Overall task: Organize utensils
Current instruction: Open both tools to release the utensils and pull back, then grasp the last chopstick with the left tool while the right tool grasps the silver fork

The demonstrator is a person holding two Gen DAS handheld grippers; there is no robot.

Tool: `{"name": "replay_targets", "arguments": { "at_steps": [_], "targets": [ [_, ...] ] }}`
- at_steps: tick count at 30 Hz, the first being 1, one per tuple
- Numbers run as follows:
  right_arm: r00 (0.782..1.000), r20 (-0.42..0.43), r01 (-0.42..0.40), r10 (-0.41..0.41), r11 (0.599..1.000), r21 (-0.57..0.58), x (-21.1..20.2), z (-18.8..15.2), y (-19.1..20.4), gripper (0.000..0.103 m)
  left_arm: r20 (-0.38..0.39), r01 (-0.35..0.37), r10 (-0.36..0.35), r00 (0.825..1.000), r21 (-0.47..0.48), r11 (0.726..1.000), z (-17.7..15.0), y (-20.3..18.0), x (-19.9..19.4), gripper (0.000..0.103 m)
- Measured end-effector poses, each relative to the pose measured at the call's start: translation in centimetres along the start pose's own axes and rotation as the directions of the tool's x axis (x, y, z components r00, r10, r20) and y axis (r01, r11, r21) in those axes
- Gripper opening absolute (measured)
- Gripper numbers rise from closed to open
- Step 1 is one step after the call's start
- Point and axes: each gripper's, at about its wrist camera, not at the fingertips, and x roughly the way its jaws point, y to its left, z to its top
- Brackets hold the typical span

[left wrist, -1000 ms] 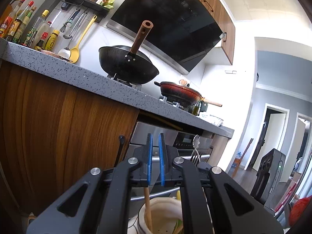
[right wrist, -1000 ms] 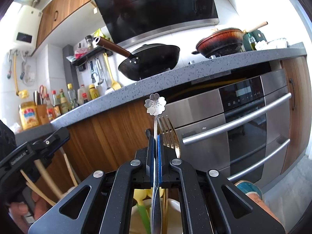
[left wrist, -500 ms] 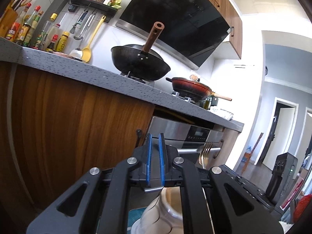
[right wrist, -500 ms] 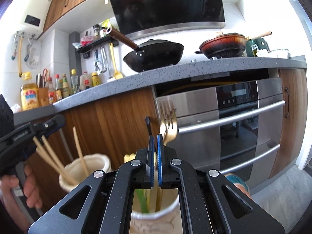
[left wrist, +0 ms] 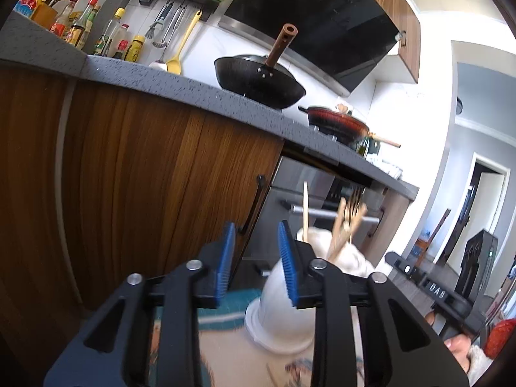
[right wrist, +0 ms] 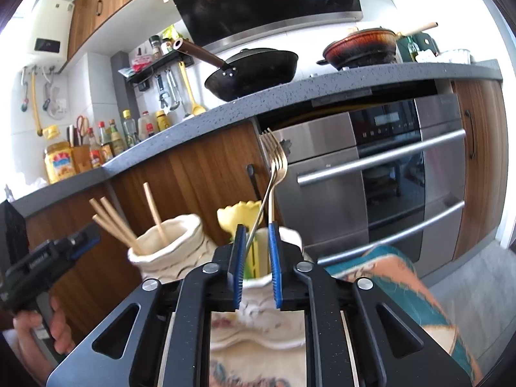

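Only clear text: "DAB" in white letters on the right gripper body, left wrist view. Bottle labels and oven panel markings too small to read.

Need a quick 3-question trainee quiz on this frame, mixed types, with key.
1. True or false: the right gripper has its jaws clamped shut on the gold metal fork.
2. Which holder has the bare wooden chopsticks in it?
A. the cream ceramic jar on the left
B. the cream ceramic jar in front of the right gripper
C. the black wok
3. Fill in: the left gripper is ____ and holds nothing.

Key: 1 false, the jaws are apart; 2 A; 3 open.
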Motion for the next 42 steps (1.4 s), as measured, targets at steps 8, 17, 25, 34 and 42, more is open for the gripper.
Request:
{"name": "replay_targets", "arguments": {
  "at_steps": [8, 17, 25, 34, 42],
  "targets": [
    [0.999, -0.038, -0.018, 0.017, 1.0, -0.01, -2.7, -1.8, 0.8, 0.037, -0.065, -0.034, 0.037, 0.997, 0.056, 0.998, -2.6, -1.0, -2.7, 0.049],
    [0.994, -0.101, -0.044, 0.045, 0.999, 0.005, -5.1, -3.8, 1.2, 0.058, -0.149, -0.079, 0.095, 0.984, 0.11, 0.991, -5.6, -1.9, -4.3, 0.068],
    [0.975, -0.211, -0.078, 0.068, 0.996, -0.04, -5.3, -5.9, 2.6, 0.07, -0.246, -0.093, 0.134, 0.96, 0.169, 0.981, -7.9, -2.6, -4.5, 0.081],
    [0.915, -0.399, -0.132, 0.058, 0.978, -0.161, -3.9, -8.6, 5.8, 0.082, -0.275, -0.073, 0.11, 0.955, 0.141, 0.987, -8.4, -2.0, -4.4, 0.096],
    [0.817, -0.577, -0.194, -0.004, 0.94, -0.281, -1.7, -12.1, 8.9, 0.06, -0.299, -0.054, 0.082, 0.951, 0.101, 0.993, -8.4, -1.1, -4.0, 0.097]
  ]
}}
